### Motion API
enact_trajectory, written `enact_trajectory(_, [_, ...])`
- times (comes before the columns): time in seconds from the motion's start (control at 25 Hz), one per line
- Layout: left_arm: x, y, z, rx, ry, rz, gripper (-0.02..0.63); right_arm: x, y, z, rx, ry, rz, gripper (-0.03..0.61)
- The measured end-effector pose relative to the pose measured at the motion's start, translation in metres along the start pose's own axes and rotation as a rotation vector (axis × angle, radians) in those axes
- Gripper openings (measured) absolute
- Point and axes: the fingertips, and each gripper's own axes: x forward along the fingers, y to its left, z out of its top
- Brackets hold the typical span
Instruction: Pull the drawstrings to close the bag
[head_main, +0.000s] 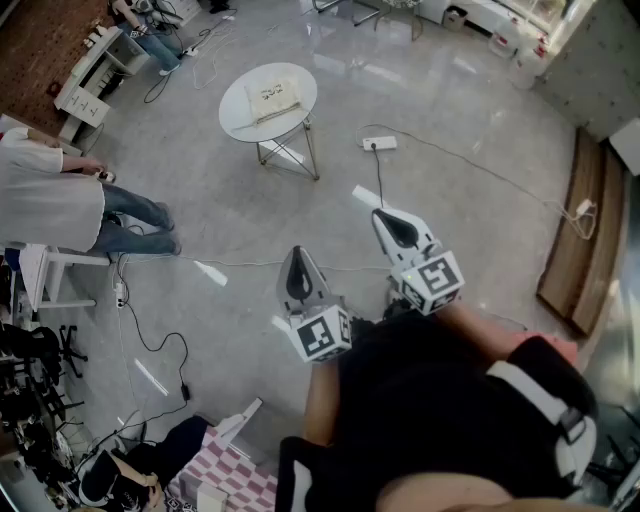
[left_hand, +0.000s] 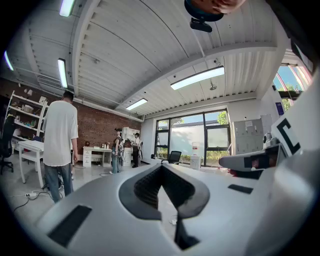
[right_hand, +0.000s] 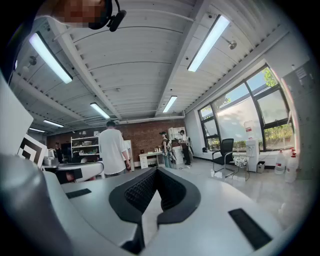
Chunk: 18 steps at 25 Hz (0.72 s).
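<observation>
the left gripper and right gripper are both closed on nothing, with the bag on the round table well ahead of them, so it seems best to step closer and part the jaws before reaching for its drawstrings.

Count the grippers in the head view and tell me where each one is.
2. The left gripper is near the picture's middle, the right gripper just up and right of it. Both are shut and empty, short of the round table.
</observation>
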Motion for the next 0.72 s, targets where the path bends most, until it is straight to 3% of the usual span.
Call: enact_trajectory(0.72, [-0.009, 0.017, 0.001, 0.008, -0.014, -0.019, -0.008, 0.002, 0.022, -0.001, 0.021, 0.013, -0.02, -0.005])
